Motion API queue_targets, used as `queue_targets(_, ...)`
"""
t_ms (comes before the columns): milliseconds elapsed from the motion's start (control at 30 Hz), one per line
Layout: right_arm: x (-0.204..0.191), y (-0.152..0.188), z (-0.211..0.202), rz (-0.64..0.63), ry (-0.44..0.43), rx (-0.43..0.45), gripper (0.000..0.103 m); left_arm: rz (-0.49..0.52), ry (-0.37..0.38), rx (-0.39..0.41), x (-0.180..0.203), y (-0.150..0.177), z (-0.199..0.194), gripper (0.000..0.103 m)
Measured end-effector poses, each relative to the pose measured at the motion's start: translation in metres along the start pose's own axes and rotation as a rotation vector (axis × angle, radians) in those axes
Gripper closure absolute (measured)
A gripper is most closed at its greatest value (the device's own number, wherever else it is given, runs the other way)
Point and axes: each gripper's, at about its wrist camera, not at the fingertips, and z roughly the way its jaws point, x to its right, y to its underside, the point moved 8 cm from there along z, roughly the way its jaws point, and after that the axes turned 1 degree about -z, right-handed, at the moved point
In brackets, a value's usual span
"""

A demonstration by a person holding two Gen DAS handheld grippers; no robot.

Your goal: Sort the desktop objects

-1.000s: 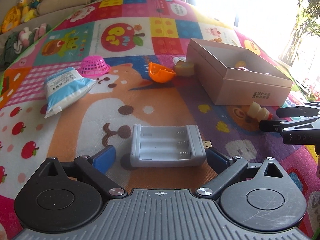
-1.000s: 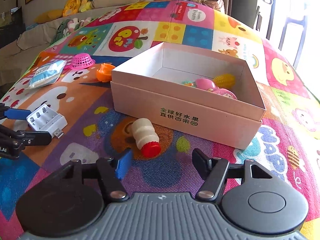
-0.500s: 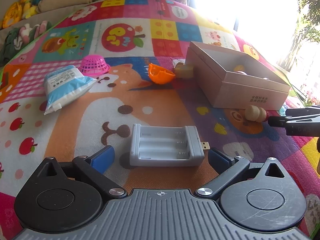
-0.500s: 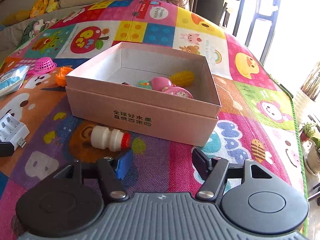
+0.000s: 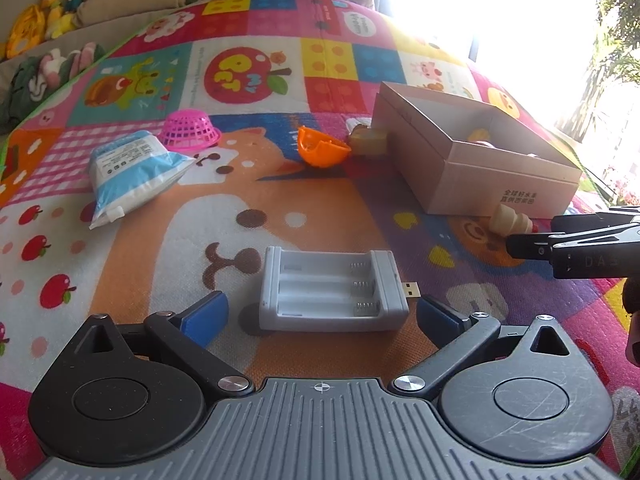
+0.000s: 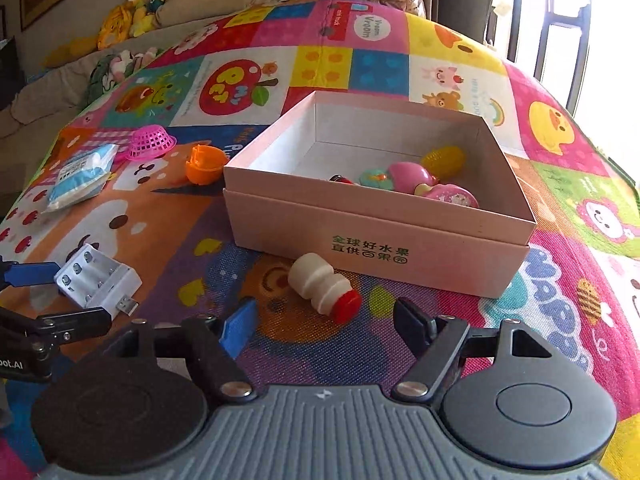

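Observation:
A grey battery charger lies on the play mat between the open fingers of my left gripper; it also shows in the right wrist view. A small white bottle with a red cap lies on its side in front of the pink cardboard box. My right gripper is open and empty, just short of the bottle. In the left wrist view the bottle lies beside the box, with the right gripper's fingers next to it. The box holds several toys.
An orange half shell, a pink basket, a blue and white pouch and a small beige toy lie on the mat behind the charger. Stuffed toys sit beyond the mat's far edge.
My right gripper swung right half a second ago and has come back left, so the bottle is again centred ahead of its fingers. The left gripper has barely moved around the charger.

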Motion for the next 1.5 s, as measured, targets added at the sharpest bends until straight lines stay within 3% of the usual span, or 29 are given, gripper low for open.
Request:
queue_targets(233, 0.036, 0.005, 0.002, -0.003, 0.162, 0.022, 0.027, 0.013, -0.013, -0.003, 0.002, 0.002, 0.000, 0.000)
queue_targets(467, 0.020, 0.004, -0.003, 0.023, 0.067, 0.040, 0.029, 0.015, -0.016, -0.003, 0.002, 0.002, -0.001, 0.000)
queue_targets(667, 0.001, -0.004, 0.011, 0.029, 0.005, 0.017, 0.047, 0.015, -0.002, -0.001, 0.003, 0.002, -0.003, 0.000)
queue_targets(733, 0.001, -0.006, 0.015, 0.030, 0.010, 0.013, 0.059, 0.025, 0.015, -0.008, 0.005, 0.001, -0.003, 0.000)
queue_targets(1233, 0.019, 0.005, -0.028, -0.019, -0.075, 0.015, 0.059, 0.116, -0.087, -0.045, 0.028, -0.007, 0.017, 0.000)
queue_targets(1333, 0.031, 0.009, -0.047, -0.025, -0.073, 0.035, 0.059, 0.103, -0.082, -0.046, 0.028, -0.005, 0.012, 0.008)
queue_targets(1500, 0.052, 0.005, -0.077, -0.012, -0.048, 0.092, 0.059, 0.103, -0.095, -0.022, 0.028, -0.009, 0.002, 0.009)
